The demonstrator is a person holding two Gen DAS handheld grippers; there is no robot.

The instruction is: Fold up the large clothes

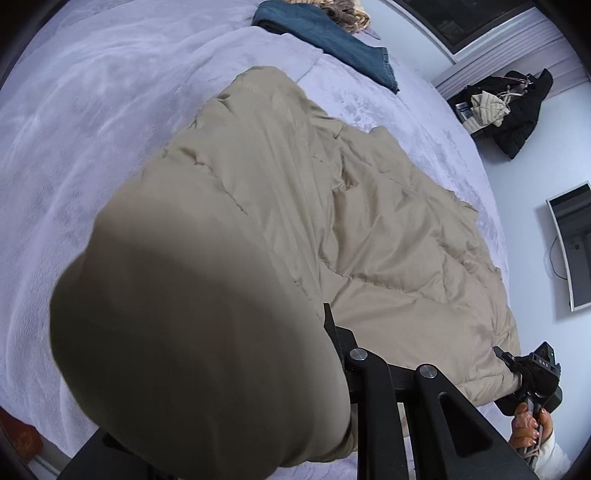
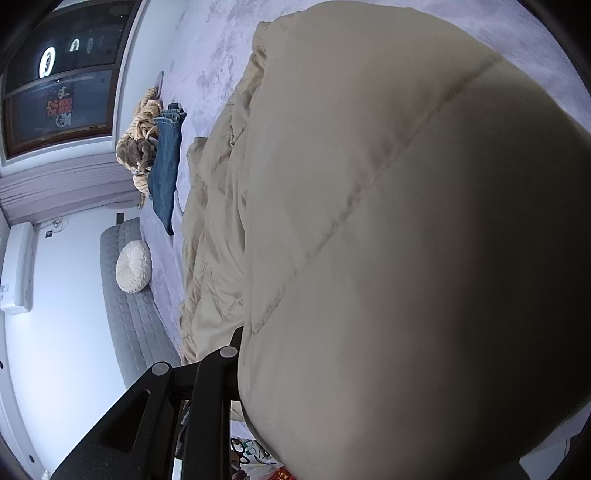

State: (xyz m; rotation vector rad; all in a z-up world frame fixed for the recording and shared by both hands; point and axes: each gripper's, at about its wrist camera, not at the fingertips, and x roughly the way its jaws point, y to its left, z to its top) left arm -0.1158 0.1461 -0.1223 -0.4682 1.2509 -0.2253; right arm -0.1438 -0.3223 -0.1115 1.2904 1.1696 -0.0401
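A large beige quilted coat (image 1: 332,221) lies spread on the lavender bed (image 1: 92,147). My left gripper (image 1: 325,325) is shut on a fold of the coat, which bulges up close and hides the left finger. My right gripper (image 2: 240,336) is likewise shut on the coat (image 2: 369,221), whose padded fabric fills most of the right wrist view. The right gripper also shows in the left wrist view (image 1: 506,356) at the coat's near right corner, held by a hand.
Blue jeans (image 1: 332,37) and a tan knitted garment (image 1: 343,11) lie at the far side of the bed. A black coat pile (image 1: 517,110) sits by the wall. A round white cushion (image 2: 133,266) rests on a grey bench (image 2: 129,314).
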